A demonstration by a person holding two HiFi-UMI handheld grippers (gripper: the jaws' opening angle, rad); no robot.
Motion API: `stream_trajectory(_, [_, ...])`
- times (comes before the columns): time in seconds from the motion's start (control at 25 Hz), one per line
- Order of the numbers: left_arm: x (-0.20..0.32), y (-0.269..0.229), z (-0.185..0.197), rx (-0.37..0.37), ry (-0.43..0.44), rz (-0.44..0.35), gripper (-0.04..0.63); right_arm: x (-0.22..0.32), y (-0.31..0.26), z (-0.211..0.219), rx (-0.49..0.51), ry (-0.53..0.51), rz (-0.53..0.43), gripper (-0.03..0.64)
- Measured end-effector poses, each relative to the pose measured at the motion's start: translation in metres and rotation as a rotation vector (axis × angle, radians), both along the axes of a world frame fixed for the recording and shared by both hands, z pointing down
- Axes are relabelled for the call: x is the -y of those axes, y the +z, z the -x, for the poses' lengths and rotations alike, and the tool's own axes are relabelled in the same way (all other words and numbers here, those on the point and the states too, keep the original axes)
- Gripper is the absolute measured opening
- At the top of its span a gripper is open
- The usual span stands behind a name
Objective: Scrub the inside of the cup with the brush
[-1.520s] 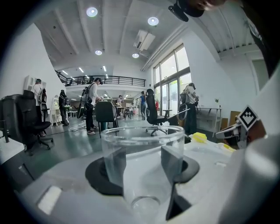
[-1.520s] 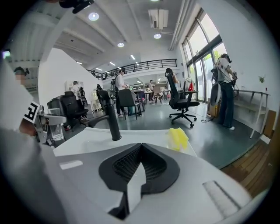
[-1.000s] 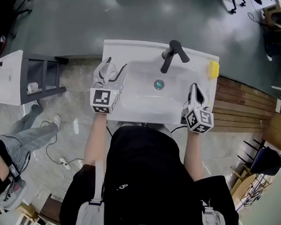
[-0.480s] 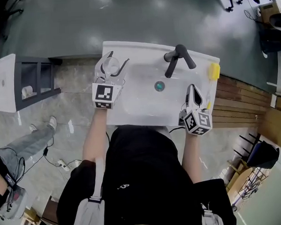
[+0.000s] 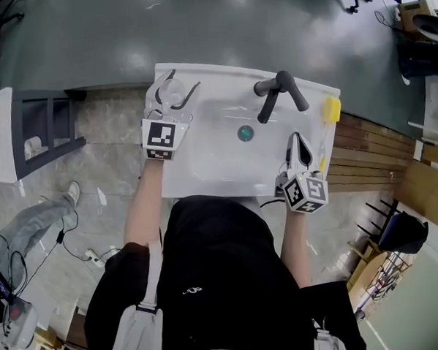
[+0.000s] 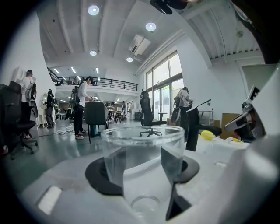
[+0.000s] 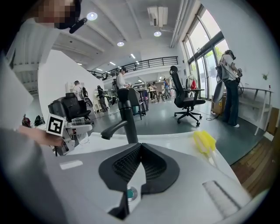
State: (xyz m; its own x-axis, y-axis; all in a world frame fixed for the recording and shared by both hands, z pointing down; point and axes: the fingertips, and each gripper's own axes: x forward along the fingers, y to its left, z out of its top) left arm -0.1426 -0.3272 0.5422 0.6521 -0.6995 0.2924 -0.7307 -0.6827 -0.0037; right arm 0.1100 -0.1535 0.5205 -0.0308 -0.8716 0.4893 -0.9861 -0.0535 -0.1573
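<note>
A clear glass cup (image 5: pixel 172 92) (image 6: pixel 144 162) stands upright between the jaws of my left gripper (image 5: pixel 174 94) (image 6: pixel 142 162). The pads lie against its sides, so the gripper is shut on it, over the back left corner of the white sink (image 5: pixel 204 171). The yellow brush (image 5: pixel 332 110) (image 7: pixel 204 142) lies on the sink's right rim, untouched. My right gripper (image 5: pixel 299 150) (image 7: pixel 140 148) is shut with nothing in it, above the sink's front right part, short of the brush. Whether the cup rests on the rim I cannot tell.
A black faucet (image 5: pixel 277 94) (image 7: pixel 127 118) rises at the back of the sink, with the drain (image 5: pixel 245 133) below it. A white shelf unit (image 5: pixel 12 137) stands left, wooden slats (image 5: pixel 365 163) lie right. A person's legs (image 5: pixel 24 225) and cables are on the floor at left.
The left gripper has carried the cup a little farther back, toward the sink's back left corner. The right gripper has hardly moved. The head view has shifted slightly.
</note>
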Motion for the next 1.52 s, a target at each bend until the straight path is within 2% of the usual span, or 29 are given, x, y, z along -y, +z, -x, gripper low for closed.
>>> stream_trajectory(0.56, [0.016,0.008,-0.010,-0.019,0.027,-0.028,0.272,-0.001,0.000,0.007,-0.016,0.009,0.016,-0.008])
stream_trajectory(0.68, [0.013,0.006,-0.012,0.006,0.043,-0.054,0.272,-0.003,-0.002,0.006,-0.016,0.016,0.015,-0.008])
stream_trajectory(0.84, [0.010,0.005,-0.012,0.083,0.064,-0.091,0.272,-0.005,-0.001,0.006,-0.017,0.014,0.019,-0.008])
stream_trajectory(1.0, [0.009,0.005,-0.010,0.098,0.062,-0.096,0.275,-0.007,-0.001,0.011,-0.021,0.002,0.018,-0.008])
stream_trajectory(1.36, [0.000,0.014,0.004,0.022,-0.010,-0.017,0.312,-0.010,-0.006,0.011,-0.009,-0.022,0.006,-0.008])
stream_trajectory(1.52, [-0.012,0.014,0.017,0.016,-0.062,0.004,0.314,-0.009,-0.007,0.017,0.011,-0.055,-0.015,-0.008])
